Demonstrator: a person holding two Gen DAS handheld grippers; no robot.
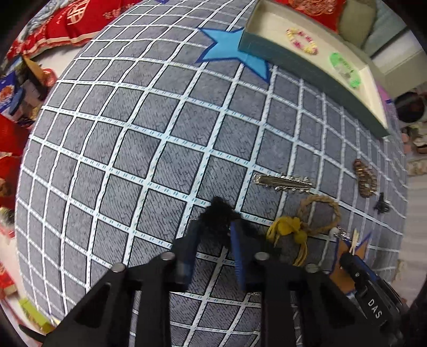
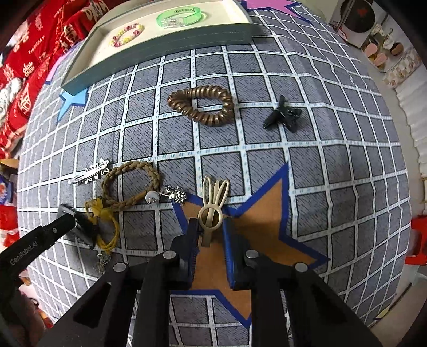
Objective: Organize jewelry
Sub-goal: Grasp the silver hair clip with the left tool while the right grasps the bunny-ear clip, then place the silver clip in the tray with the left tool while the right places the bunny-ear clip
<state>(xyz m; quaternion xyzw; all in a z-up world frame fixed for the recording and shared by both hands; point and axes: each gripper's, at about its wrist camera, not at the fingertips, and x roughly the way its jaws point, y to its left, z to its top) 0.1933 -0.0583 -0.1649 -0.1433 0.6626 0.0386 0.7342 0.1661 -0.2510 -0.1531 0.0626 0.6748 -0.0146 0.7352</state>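
My left gripper (image 1: 216, 227) points down at the checked grey cloth (image 1: 133, 149), shut on a black fuzzy hair tie (image 1: 218, 212) that bulges out past its fingertips. My right gripper (image 2: 210, 227) is shut on the round end of a beige rabbit-ear hair clip (image 2: 213, 197), which lies on an orange star patch (image 2: 267, 221). A shallow white tray (image 2: 160, 45) at the far edge holds a beaded bracelet (image 2: 128, 34) and a green bangle (image 2: 181, 17).
Loose on the cloth are a bronze spiral hair tie (image 2: 202, 105), a black claw clip (image 2: 281, 116), a silver barrette (image 2: 90, 173), a braided cord bracelet (image 2: 133, 184) with a yellow knot, and a small silver charm (image 2: 173, 194). Red fabric lies beyond the left edge.
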